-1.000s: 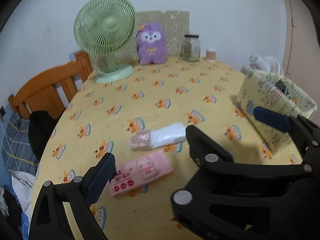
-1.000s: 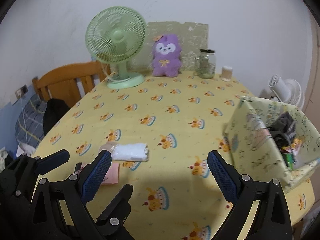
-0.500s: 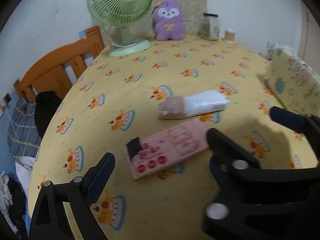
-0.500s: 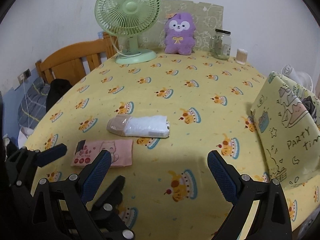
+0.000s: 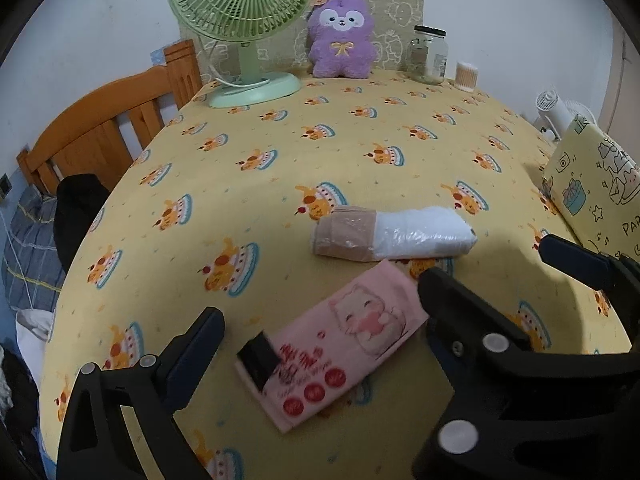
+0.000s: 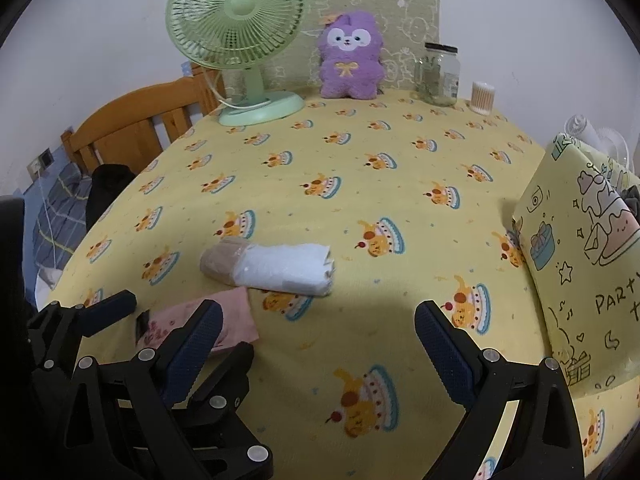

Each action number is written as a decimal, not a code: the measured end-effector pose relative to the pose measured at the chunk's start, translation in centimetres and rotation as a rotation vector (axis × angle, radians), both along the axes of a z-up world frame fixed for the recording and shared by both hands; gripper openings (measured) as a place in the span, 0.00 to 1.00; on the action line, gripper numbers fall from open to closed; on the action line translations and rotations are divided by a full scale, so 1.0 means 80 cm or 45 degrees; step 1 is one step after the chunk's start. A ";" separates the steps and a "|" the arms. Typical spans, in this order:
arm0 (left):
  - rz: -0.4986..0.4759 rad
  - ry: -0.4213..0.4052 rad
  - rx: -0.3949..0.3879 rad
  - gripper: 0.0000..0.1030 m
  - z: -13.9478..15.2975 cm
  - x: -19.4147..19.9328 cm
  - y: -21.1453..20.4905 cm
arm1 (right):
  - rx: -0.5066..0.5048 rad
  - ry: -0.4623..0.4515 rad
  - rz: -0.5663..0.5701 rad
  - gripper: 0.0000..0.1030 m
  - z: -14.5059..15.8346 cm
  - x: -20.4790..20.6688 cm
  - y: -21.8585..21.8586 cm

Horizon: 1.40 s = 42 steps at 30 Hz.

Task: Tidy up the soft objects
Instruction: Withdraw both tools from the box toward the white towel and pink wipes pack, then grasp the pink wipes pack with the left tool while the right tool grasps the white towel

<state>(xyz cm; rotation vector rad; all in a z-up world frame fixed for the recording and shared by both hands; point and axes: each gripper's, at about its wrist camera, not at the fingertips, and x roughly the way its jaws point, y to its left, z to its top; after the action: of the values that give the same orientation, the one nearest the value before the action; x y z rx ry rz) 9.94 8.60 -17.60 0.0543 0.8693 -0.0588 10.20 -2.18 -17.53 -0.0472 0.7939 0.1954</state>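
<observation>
A pink wipes pack (image 5: 340, 340) with a cartoon cat lies flat on the yellow tablecloth, between the wide-open fingers of my left gripper (image 5: 316, 320); it also shows in the right wrist view (image 6: 236, 312). A wrapped white and tan soft roll (image 5: 394, 234) lies just behind it, also in the right wrist view (image 6: 272, 266). My right gripper (image 6: 316, 334) is open and empty above bare cloth, right of the left gripper (image 6: 108, 308). A purple plush toy (image 5: 340, 36) stands at the table's far edge.
A yellow cartoon storage bag (image 6: 588, 252) stands at the right edge with dark items inside. A green fan (image 6: 240, 40), a glass jar (image 6: 438, 74) and a small cotton swab tub (image 6: 482, 98) line the back. A wooden chair (image 5: 100, 136) is at left.
Both grippers have lowered and moved forward over the table. The pink pack now sits between my left fingers, and the roll looks closer in both views.
</observation>
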 end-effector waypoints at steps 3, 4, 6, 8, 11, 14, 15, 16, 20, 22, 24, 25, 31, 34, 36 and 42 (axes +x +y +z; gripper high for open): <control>-0.008 0.021 -0.030 0.99 0.000 0.006 0.002 | -0.005 0.030 0.011 0.95 -0.003 0.011 0.001; -0.012 0.025 -0.031 0.98 0.000 0.008 0.003 | -0.006 0.039 0.016 0.95 -0.003 0.015 0.001; -0.032 0.024 -0.029 0.94 0.001 0.008 0.000 | -0.011 0.050 0.035 0.95 -0.004 0.021 0.004; -0.057 0.015 -0.027 0.86 0.003 0.006 -0.003 | -0.024 0.032 0.052 0.95 -0.002 0.022 0.007; -0.071 0.013 -0.031 0.80 0.005 0.007 -0.006 | -0.050 -0.001 0.060 0.95 0.001 0.024 0.011; -0.067 -0.013 -0.034 0.80 0.003 0.003 -0.006 | -0.089 -0.015 0.103 0.95 0.001 0.028 0.016; -0.064 -0.018 -0.036 0.79 0.003 0.002 -0.006 | -0.098 -0.025 0.113 0.95 0.000 0.028 0.017; -0.056 -0.019 -0.037 0.77 0.003 0.002 -0.006 | -0.101 -0.033 0.116 0.95 0.000 0.029 0.019; -0.041 -0.025 -0.040 0.58 0.006 0.001 -0.005 | -0.068 -0.009 0.128 0.95 -0.003 0.033 0.020; -0.033 -0.019 -0.038 0.50 0.008 0.002 -0.004 | -0.060 -0.004 0.146 0.95 -0.002 0.034 0.020; -0.017 -0.011 -0.039 0.45 0.009 0.004 -0.002 | -0.062 -0.004 0.158 0.95 0.000 0.036 0.023; -0.009 -0.009 -0.037 0.42 0.009 0.004 -0.001 | -0.065 -0.004 0.166 0.95 0.000 0.037 0.025; 0.085 -0.003 0.010 0.39 0.011 0.010 0.010 | -0.072 -0.024 0.214 0.95 0.004 0.043 0.036; 0.147 0.003 0.004 0.39 0.011 0.018 0.021 | -0.061 -0.010 0.207 0.93 0.004 0.051 0.037; 0.182 0.003 -0.007 0.39 0.011 0.023 0.027 | -0.051 -0.003 0.202 0.93 0.004 0.057 0.038; 0.206 -0.022 0.001 0.41 0.008 0.029 0.031 | -0.017 0.063 0.204 0.78 -0.006 0.076 0.046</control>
<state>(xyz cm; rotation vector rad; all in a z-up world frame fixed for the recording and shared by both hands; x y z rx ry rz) 12.28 11.07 -16.96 -0.0152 0.8536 0.0933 16.32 1.46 -18.01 -0.1191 0.8416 0.3438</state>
